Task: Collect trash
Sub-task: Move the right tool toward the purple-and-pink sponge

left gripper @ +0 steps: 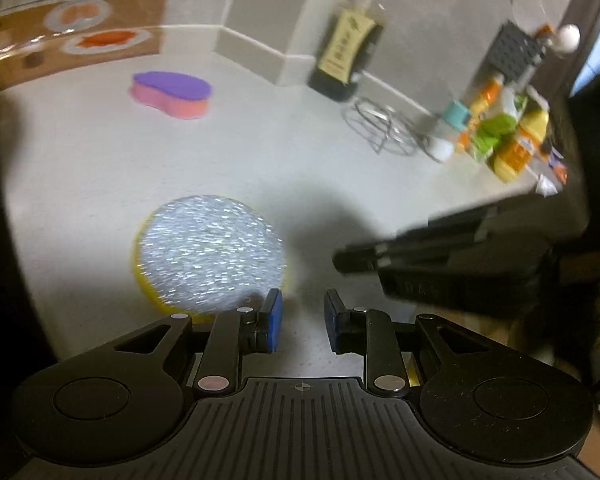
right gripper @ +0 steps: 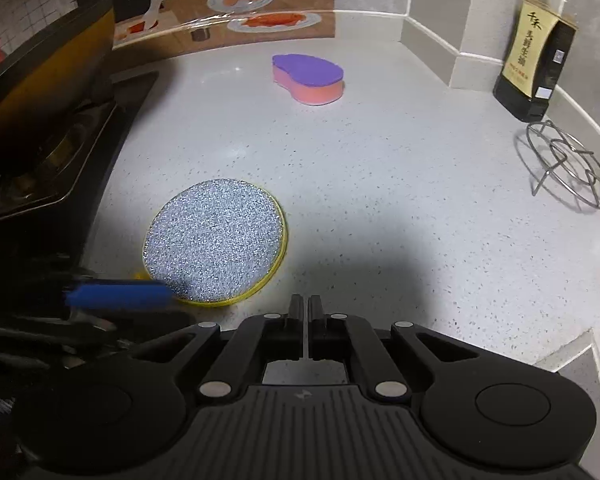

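Left gripper: jaws partly apart, nothing between them, hovering over bare counter just beside the round scrubber's right edge. Right gripper: jaws together, empty, over open counter right of the same pad.

Left to right on the white speckled countertop: black stove at the left edge; round silver scrubber with yellow rim, flat, near the stove; pink-and-purple sponge further back, well apart from it; wide clear stretch mid-counter; dark sauce bottle by the wall corner; wire trivet just in front; cluster of colourful packets far right, blurred. Tiled backsplash with food decal behind.
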The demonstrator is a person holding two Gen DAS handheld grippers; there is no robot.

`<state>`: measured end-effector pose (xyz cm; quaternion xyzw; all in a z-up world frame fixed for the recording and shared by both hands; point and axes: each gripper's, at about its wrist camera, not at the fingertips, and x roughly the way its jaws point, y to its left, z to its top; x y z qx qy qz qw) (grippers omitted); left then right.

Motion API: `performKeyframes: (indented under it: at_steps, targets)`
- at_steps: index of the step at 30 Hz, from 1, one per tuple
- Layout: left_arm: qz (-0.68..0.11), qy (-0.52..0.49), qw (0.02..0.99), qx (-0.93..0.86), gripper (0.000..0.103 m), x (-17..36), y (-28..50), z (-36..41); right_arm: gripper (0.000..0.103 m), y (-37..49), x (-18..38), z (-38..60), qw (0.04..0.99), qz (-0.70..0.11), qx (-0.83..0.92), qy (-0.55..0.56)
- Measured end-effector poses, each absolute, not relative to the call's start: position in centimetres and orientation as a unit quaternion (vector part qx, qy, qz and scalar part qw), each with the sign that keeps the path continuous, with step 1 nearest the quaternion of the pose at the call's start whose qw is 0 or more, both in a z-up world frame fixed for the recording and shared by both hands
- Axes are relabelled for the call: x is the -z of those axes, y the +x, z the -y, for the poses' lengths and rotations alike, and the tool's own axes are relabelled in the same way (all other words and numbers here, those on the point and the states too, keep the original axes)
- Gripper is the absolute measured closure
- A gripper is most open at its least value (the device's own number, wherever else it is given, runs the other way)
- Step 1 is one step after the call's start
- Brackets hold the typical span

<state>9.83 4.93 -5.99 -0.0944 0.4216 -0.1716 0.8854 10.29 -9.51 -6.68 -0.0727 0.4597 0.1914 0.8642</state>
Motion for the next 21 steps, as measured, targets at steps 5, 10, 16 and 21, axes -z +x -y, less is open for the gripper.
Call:
performKeyframes:
  at_steps: [5,10,16,21]
  targets:
    - [-0.445,-0.086,0.877,0.16,0.077,7.3,10.9,-4.7,0.05,12.5,4.7,9.8,0.882,-0.429,-0.174,-0.084]
    - [-0.429,-0.13,0.878,0.169,0.077,6.8,10.8,-6.6,0.035,18.4,2.1,8.8,0.907,-0.373,-0.172,-0.096]
    - [-0.392,-0.176,0.889,0.158,0.077,4.6,10.0,-9.7,0.032,27.9,2.5,3.6,0.903,-0.365,-0.192,-0.118]
    - [-0.385,-0.192,0.893,0.133,0.077,4.2,9.5,-11.2,0.032,33.9,4.6,-1.0,0.895,-0.378,-0.205,-0.121]
